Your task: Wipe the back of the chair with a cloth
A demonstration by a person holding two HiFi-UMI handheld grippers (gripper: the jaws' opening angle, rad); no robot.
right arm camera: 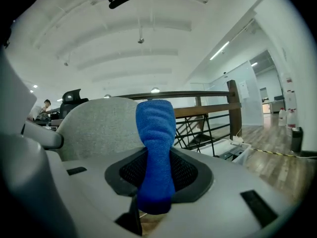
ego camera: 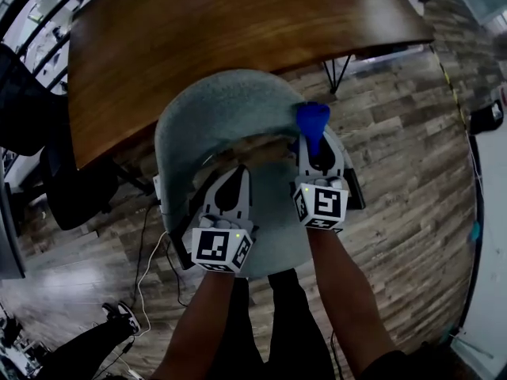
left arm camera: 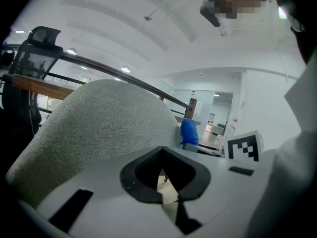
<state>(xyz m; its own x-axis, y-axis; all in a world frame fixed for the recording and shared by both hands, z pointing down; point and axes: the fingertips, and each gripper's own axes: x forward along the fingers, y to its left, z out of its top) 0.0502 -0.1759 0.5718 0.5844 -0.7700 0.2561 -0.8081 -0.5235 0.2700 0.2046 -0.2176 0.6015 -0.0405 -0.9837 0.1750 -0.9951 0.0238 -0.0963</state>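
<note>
Right jaws: the right gripper (ego camera: 314,144) was clamped on a blue cloth (right arm camera: 156,133), which stood up out of the jaws as a narrow roll.
Left jaws: the left gripper (left arm camera: 166,182) was closed with nothing between the jaws, its tip pointing at the inner face of the chair back.
Cloth: its free end sat at the right end of the chair back's top edge, seemingly touching it, though I could not be sure of contact.
Chair back (ego camera: 214,105): grey fabric, curved, with its long axis running left to right ahead of both grippers. Nearly all of it lay to the left of the cloth.
Nearer hand: the right, by my reckoning. A wipe would have to travel leftward along that curve.
Seat (ego camera: 273,236): under both grippers.
Table (ego camera: 238,22): brown wood, just beyond the chair back.
</note>
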